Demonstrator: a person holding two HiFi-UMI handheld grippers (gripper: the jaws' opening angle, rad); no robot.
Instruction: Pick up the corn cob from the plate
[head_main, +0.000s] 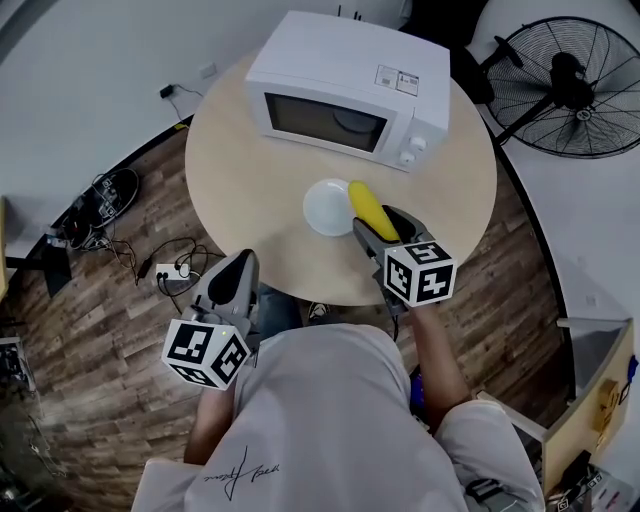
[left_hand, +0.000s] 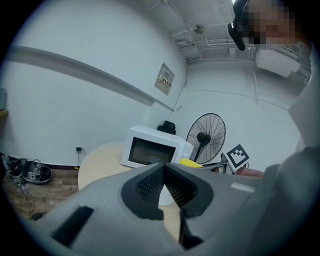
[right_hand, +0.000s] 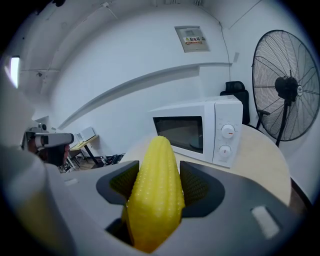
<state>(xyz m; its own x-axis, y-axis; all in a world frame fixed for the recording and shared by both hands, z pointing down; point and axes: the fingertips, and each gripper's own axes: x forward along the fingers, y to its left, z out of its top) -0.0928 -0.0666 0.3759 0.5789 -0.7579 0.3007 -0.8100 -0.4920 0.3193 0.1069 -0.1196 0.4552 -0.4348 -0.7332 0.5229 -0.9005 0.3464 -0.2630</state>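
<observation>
Holding the corn cob (right_hand: 155, 195) between its two jaws, the right gripper (head_main: 380, 226) has a ribbed pad pressed against each side of the yellow cob. The cob stands lengthwise along the jaws. Its blunt tip reaches past the jaw ends and its thicker end sits deep in the gap toward the gripper body. Straight beyond the jaw ends stands a white microwave (right_hand: 202, 130) with its door closed and its two knobs to the right of the jaws. A black fan (right_hand: 287, 87) stands farther off on that same side.

From the head view, the cob lies over the right rim of the white plate (head_main: 322, 208), which sits just ahead and to the left of the right jaws on the round table (head_main: 235, 165). Whether the cob is touching the plate or is lifted clear of it cannot be told.

The left gripper (left_hand: 164, 172) has its jaws closed, the tips meeting with nothing between them. It is held off the table's near edge, well apart from the plate. Past its jaw ends are the microwave, the yellow cob and the fan, with part of the plate showing just behind the jaw tips.
</observation>
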